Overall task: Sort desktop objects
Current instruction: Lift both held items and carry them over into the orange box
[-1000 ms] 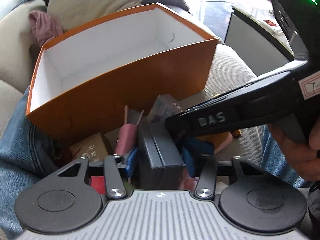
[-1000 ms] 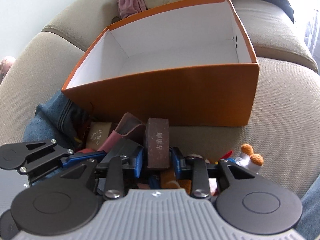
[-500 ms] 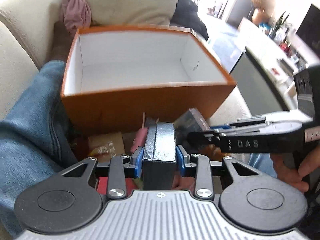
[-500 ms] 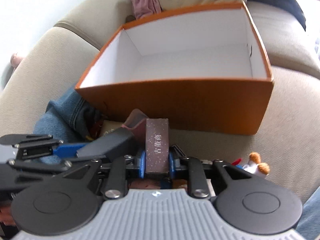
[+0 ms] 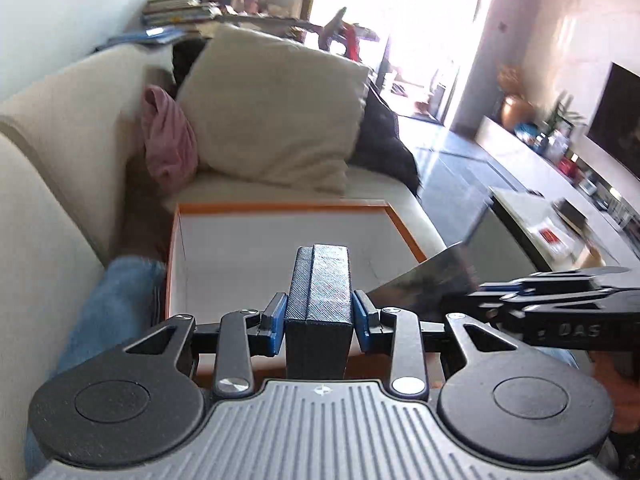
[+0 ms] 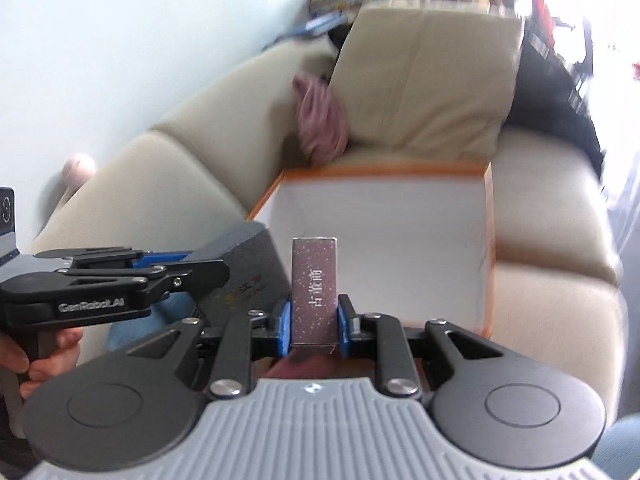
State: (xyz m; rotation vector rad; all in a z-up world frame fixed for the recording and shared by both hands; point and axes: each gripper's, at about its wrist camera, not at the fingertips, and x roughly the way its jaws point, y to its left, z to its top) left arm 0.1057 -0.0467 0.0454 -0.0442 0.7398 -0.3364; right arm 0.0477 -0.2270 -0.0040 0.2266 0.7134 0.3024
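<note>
Orange box: your orange cardboard box with white inside walls (image 5: 280, 236) sits open-topped on the beige sofa seat (image 6: 560, 292), straight ahead of both grippers in both wrist views; no contents show on the stretch of inside you can see.
Left gripper: your left gripper (image 5: 319, 312) has its jaws closed tight on a dark navy textured rectangular case (image 5: 320, 280), blue pads pressing both long sides.
Navy case: it stands upright between the pads, end-on to the camera, held above the near wall of the orange box.
Right gripper: your right gripper (image 6: 314, 316) has its jaws clamped on a slim brown speckled carton printed with pale characters (image 6: 315, 288).
Brown carton: it stands upright in the pads, in front of the box's near edge and lined up with the opening.
Grippers together: they sit side by side, near each other; each appears at the edge of the other's view, holding its item.
Your leg: blue denim (image 5: 108, 300) lies to the left of the box, against its side.
Backdrop: a cream square cushion (image 5: 276, 120) leans on the sofa back behind the box, with a crumpled pink cloth (image 5: 168, 144) tucked just beside it.
Sharpness: both views are motion-blurred, the right one more so.
</note>
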